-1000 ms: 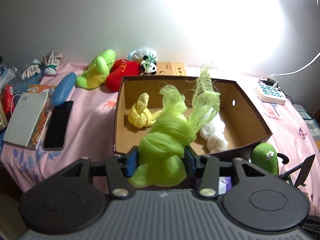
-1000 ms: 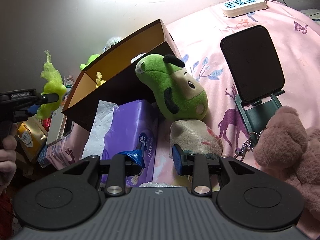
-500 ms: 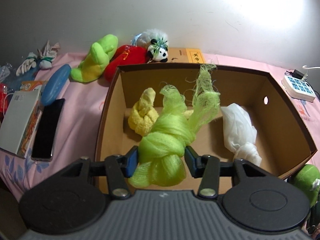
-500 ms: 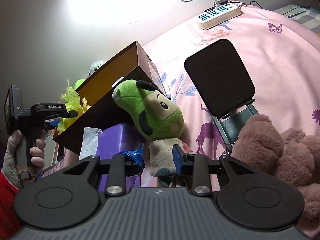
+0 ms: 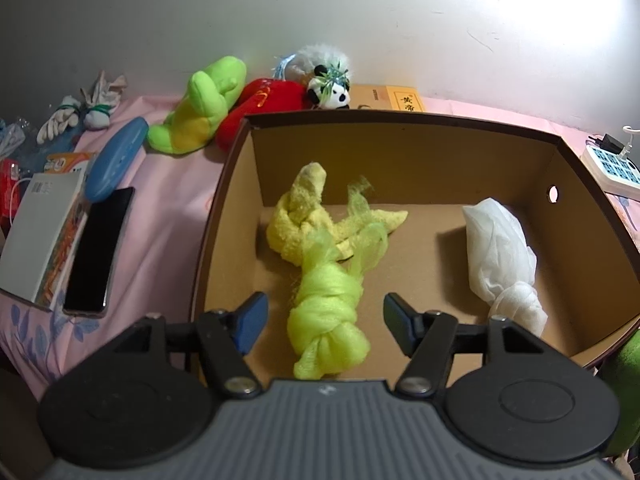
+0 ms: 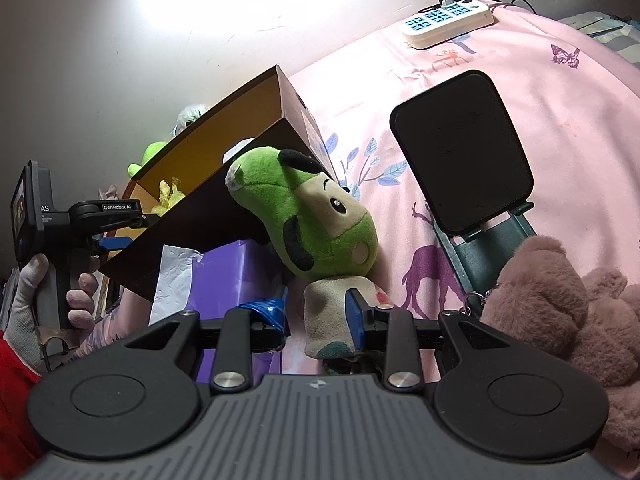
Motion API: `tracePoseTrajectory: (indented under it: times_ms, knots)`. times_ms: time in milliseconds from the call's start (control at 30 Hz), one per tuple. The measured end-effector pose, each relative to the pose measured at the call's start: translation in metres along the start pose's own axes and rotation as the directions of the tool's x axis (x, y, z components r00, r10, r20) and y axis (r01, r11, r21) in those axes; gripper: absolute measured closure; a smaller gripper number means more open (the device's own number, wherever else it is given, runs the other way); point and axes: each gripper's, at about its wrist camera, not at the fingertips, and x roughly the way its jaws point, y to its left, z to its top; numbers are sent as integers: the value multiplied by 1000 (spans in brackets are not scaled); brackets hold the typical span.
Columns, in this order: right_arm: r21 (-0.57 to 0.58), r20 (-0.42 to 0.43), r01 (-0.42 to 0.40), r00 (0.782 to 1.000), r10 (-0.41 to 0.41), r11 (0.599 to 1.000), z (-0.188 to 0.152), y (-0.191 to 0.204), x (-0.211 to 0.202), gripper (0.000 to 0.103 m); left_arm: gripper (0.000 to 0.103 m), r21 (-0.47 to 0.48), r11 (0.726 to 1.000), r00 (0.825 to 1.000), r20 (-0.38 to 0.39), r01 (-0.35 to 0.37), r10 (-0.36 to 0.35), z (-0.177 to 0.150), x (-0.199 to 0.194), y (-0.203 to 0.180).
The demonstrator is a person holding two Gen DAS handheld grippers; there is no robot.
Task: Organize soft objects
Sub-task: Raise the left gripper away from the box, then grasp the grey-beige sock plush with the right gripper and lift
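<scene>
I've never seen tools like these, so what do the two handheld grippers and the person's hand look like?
Each gripper, left and right, has a ribbed grey body, two round black discs, black linkage arms with silver pivots and blue finger pads. From the side, the left one shows a small screen and white lettering. The hand wears a pale glove above a red sleeve.

Inside the cardboard box [image 5: 236, 184]: three knotted cloth bundles, namely one lime-green mesh [image 5: 328, 312], one yellow towel [image 5: 304, 216], one white [image 5: 500, 256]. Behind its back edge: three plush toys, green [image 5: 200, 112], red [image 5: 264, 100], panda [image 5: 330, 88]. By its right front corner: one green-headed plush [image 6: 308, 220], one pink bear [image 6: 560, 312].
</scene>
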Motion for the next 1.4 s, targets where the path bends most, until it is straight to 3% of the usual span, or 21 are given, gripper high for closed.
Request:
tracePoseTrajectory:
  times_ms: [367,833,1067,1167,1400]
  knots:
    - [11,2,7,1000,-7,1000,-1,-3,-1,89,37,5,999,998,46,43,-44,-12,-42,0]
    - [-18,-28,0,1000,-1,1000,-6,-3,0,89,33,72,995,995,62,69,-74,-63,-91,-13]
    - [-124,13,77,997,-75,989,-8,-1,1,88,32,49,997,997,40,66,-68,-85,-102,-11]
    - [-180,-9,100,995,-103,979,-9,-3,6,88,31,35,998,998,29,59,-60,-95,-105,-9]
    - [-261,-27,83,995,-93,962,-16,-3,13,83,31,9,999,999,2,51,-51,-112,-112,-8]
